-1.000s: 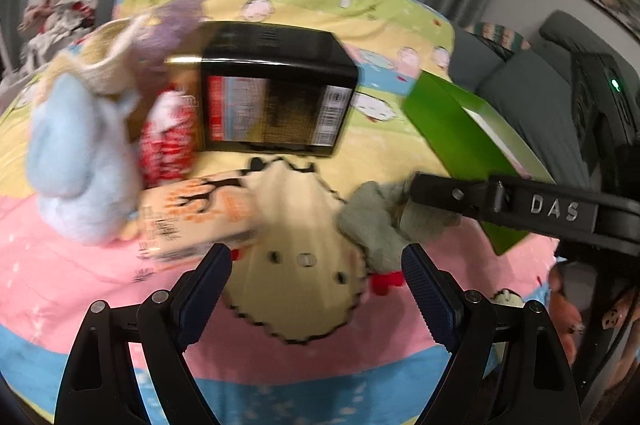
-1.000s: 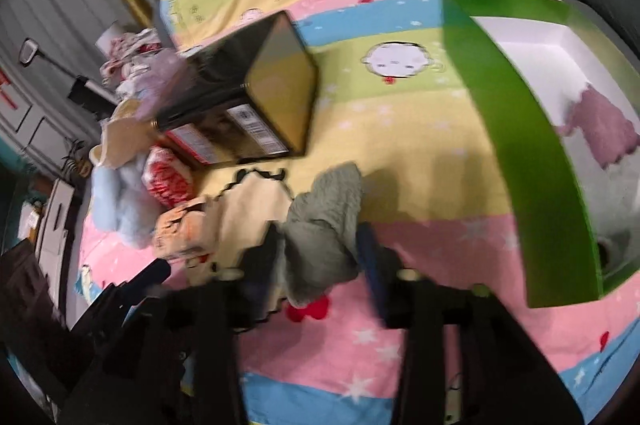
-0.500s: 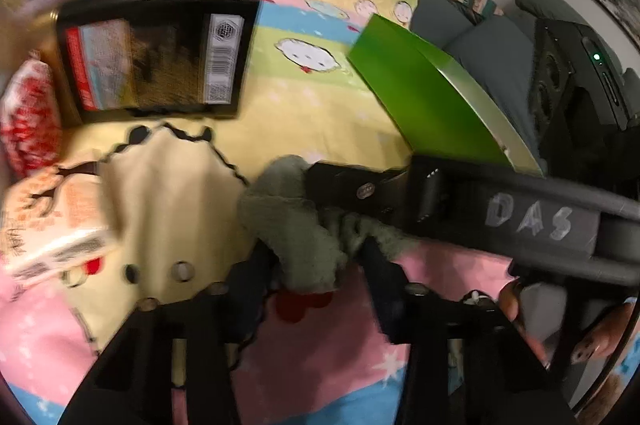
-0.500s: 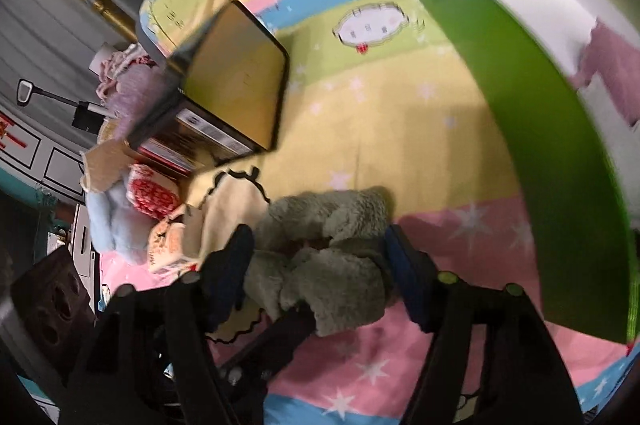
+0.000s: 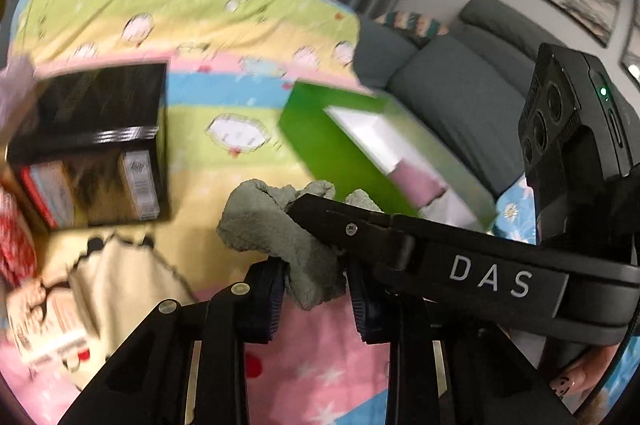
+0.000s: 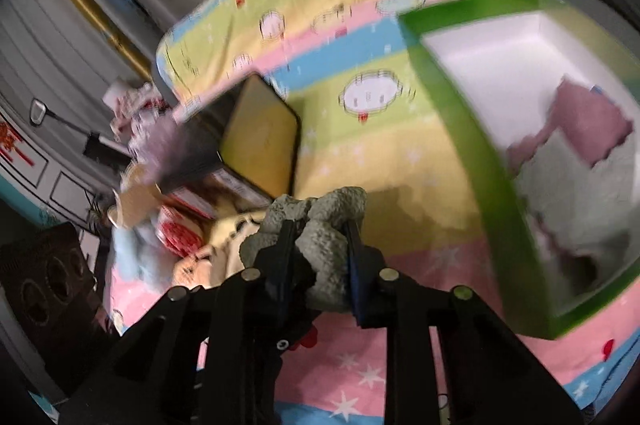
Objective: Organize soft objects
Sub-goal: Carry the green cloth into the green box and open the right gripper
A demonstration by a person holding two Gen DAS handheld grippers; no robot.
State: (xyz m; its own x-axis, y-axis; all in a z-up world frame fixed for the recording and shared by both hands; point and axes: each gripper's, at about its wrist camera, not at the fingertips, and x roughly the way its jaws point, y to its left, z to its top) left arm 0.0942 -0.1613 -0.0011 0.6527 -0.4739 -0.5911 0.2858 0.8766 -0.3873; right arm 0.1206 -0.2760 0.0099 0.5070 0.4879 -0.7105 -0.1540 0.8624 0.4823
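Observation:
A fuzzy grey-green cloth (image 5: 264, 221) hangs bunched above the striped cartoon bedspread (image 5: 224, 37), held from two sides. My left gripper (image 5: 316, 289) is shut on its lower fold. My right gripper (image 6: 320, 253) has its jaws closing, and its pads press on the same cloth (image 6: 332, 213). In the left wrist view the right gripper's arm (image 5: 480, 277) crosses in from the right and its tip reaches the cloth. An open green box (image 6: 472, 153) with a white inside lies to the right, holding a mauve cloth (image 6: 588, 121) and a pale grey one (image 6: 580, 201).
A black box (image 5: 92, 145) lies to the left on the bed. Below it are a cream cloth with a black scalloped edge (image 5: 120, 277), a tissue pack (image 5: 44, 321) and a light blue plush (image 6: 128, 257). A grey sofa (image 5: 460, 85) stands behind the green box (image 5: 320, 149).
Both grippers went from open to closed around the grey-green cloth and lifted it off the bedspread. Both views have swung toward the green box.

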